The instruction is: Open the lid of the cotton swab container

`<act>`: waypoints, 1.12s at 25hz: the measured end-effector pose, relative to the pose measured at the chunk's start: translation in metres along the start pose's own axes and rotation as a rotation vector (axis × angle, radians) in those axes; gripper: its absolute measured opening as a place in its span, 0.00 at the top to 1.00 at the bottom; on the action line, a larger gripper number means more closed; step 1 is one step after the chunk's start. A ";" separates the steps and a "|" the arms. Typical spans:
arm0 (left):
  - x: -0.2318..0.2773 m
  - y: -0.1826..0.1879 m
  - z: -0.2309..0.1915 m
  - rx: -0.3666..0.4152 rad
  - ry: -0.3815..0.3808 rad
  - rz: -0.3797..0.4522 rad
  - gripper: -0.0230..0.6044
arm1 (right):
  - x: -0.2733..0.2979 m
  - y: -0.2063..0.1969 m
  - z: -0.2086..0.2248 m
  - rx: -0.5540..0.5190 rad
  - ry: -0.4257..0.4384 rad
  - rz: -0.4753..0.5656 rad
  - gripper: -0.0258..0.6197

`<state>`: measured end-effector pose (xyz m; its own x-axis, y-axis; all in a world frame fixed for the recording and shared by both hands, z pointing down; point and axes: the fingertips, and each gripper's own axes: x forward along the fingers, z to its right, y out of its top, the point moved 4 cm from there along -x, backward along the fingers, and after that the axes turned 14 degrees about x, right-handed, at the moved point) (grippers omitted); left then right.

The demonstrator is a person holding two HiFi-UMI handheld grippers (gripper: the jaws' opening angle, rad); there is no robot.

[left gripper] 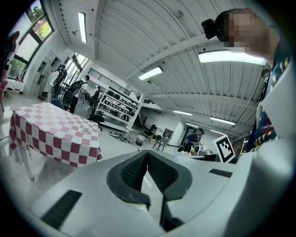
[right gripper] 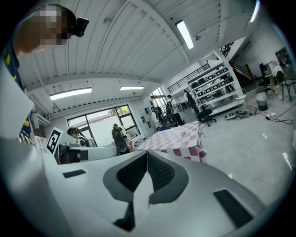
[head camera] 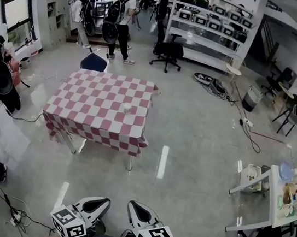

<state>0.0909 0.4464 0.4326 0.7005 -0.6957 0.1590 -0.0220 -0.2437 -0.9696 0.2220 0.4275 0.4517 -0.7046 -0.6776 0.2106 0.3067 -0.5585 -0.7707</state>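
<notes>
My left gripper (left gripper: pixel 147 155) and right gripper (right gripper: pixel 147 156) are both pressed shut, empty. The container (head camera: pixel 127 108) sits far off at 12 o'clock; I risk knocking it over if I arrive closed.

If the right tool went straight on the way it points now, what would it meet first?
Nothing close: beyond open floor, probably the checkered table, though depth is unclear.
</notes>
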 end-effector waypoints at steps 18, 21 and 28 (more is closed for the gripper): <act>-0.003 0.037 -0.206 0.007 -0.111 0.002 0.96 | 0.188 0.029 -0.026 0.045 -0.113 0.092 0.94; -0.005 0.037 -0.226 -0.017 -0.126 0.001 0.96 | 0.205 0.031 -0.030 0.048 -0.134 0.089 0.94; 0.000 0.033 -0.254 -0.070 -0.142 0.007 0.96 | 0.231 0.032 -0.028 0.044 -0.167 0.056 0.94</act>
<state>-0.0903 0.2667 0.4478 0.7940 -0.5961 0.1196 -0.0733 -0.2892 -0.9545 0.0514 0.2664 0.4592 -0.5709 -0.7762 0.2675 0.3730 -0.5355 -0.7577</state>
